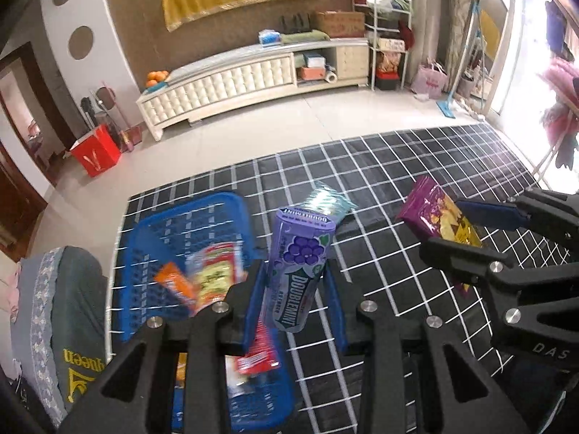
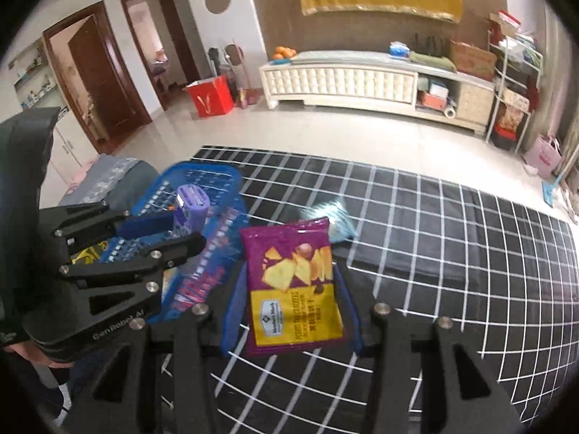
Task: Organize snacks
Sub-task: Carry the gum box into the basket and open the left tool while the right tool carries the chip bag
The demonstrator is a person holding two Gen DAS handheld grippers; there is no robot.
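grippers both angled down over grid cloth (image 2: 434, 224): left gripper (image 1: 295, 271) pinching gum bottle (image 1: 300, 271), right gripper (image 2: 289, 289) pinching chip bag (image 2: 293, 285) (basket (image 1: 152, 238) at left).

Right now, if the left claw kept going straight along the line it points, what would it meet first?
Probably the teal foil packet on the black grid cloth, just beyond the purple Doublemint bottle the left claw grips. Depth is unclear; it might pass over the packet onto the cloth.

Both grippers angled downward, left gripper (image 1: 295, 278) jaws clamped narrow, right gripper (image 2: 289, 289) jaws clamped wider.
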